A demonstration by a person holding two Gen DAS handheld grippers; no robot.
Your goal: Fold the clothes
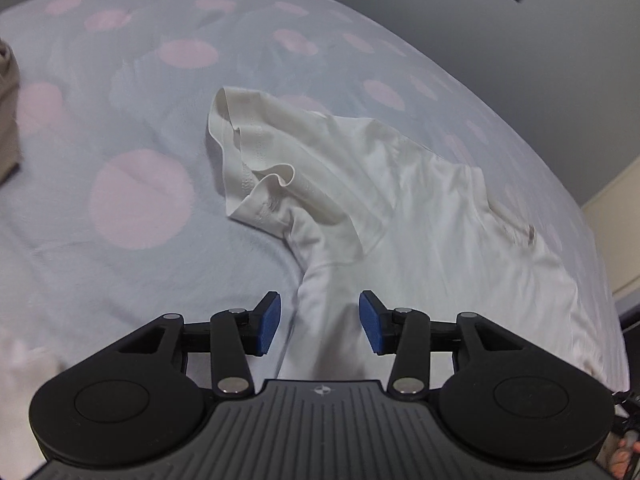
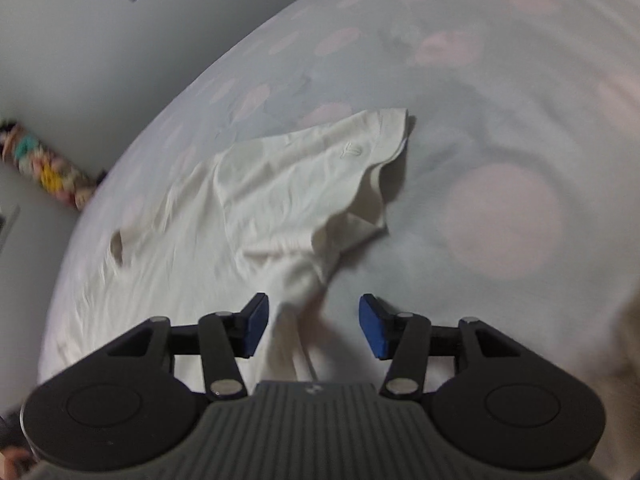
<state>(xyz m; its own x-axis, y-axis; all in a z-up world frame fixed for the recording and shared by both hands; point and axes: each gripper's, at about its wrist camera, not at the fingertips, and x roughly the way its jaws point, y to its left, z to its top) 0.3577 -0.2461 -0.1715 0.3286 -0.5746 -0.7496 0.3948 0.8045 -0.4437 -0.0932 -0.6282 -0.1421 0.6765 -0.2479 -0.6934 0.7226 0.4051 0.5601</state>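
White T-shirt spread on a dotted bedsheet, both grippers open over its side edges.

Left wrist view: the left gripper (image 1: 319, 326) hovers with its 2 blue pads wide apart and nothing between them, just above the side seam of the white T-shirt (image 1: 400, 208), below a crumpled sleeve (image 1: 248, 160) that curls up off the pale blue, pink-dotted bedsheet (image 1: 140, 192); a beige garment (image 1: 8, 112) lies at the sheet's left edge. Right wrist view: the right gripper (image 2: 313, 326) is equally open and holds nothing, poised over the shirt's (image 2: 248, 216) opposite side, under a sleeve (image 2: 352, 160) doubled back on itself. Likely risks: a pinch could take only the top layer, or catch bedsheet (image 2: 500, 220) too, and the rumpled sleeves would make the fold lopsided.
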